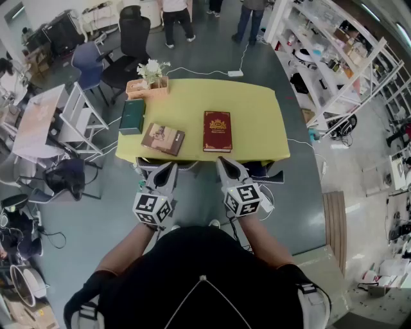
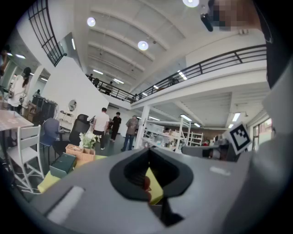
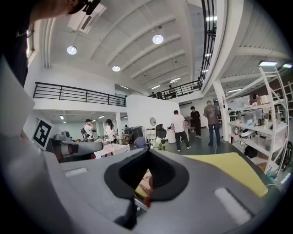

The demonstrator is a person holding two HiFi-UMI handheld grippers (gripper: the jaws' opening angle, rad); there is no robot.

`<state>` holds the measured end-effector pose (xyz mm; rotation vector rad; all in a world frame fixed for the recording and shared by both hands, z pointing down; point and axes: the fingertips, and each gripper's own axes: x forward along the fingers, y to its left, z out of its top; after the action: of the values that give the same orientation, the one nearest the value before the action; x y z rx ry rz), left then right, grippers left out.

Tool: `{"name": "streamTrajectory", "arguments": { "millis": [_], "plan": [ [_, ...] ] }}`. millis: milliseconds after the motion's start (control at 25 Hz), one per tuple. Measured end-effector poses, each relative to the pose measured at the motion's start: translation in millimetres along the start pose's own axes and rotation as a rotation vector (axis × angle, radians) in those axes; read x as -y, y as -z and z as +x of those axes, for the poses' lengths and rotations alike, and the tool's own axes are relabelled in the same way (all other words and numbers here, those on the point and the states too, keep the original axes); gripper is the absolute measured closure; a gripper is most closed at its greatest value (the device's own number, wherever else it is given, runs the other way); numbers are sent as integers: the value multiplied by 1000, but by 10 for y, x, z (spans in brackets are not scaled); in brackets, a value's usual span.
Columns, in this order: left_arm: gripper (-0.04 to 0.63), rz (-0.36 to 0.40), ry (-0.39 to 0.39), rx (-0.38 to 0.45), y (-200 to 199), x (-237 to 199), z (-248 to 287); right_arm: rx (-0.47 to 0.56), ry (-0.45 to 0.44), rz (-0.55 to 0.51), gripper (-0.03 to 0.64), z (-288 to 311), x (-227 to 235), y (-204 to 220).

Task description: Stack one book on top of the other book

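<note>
Yellow counter (image 1: pixel 257 122): the head view alone shows the red book (image 1: pixel 217 131) and brown book (image 1: pixel 163 139) whole, lying flat and apart. Left gripper (image 1: pixel 168 168) and right gripper (image 1: pixel 225 162) sit short of its near edge, fingers (image 3: pixel 206 183) closed on nothing, both books beyond them.

Looks like an open-plan lab or maker workspace inside a tall hall. Shown by white shelving racks (image 1: pixel 340 64) crowded with gear along one side, office chairs (image 1: pixel 135 32) on a bare grey floor (image 1: pixel 302 186), and a cable (image 1: pixel 199 69) trailing to a power strip (image 1: pixel 235 73) behind the yellow desk (image 1: pixel 257 109). Topped by a mezzanine with black railing (image 2: pixel 206 64) and round ceiling lights (image 2: pixel 143 45). Shared with several people (image 1: pixel 176 16) standing about.
</note>
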<state>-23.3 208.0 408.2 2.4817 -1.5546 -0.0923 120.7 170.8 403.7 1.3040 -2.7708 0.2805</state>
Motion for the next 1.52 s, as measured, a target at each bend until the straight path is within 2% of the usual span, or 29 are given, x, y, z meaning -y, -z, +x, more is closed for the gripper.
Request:
{"name": "streamTrajectory", "arguments": {
  "millis": [480,720,1320,1520],
  "plan": [
    [588,-4,-8,-5,20,-93,-171,-3,5,-3,614,8,-161,44],
    [588,-12,-8,-8,73,-151,-292,28,11,30,613,-14,-255,68],
    [588,-46,10,-30,186,-639,-696,-16,112,88,612,181,-681,344],
    [586,-60,16,-42,249,-719,-713,-37,134,90,612,197,-698,428]
  ]
}}
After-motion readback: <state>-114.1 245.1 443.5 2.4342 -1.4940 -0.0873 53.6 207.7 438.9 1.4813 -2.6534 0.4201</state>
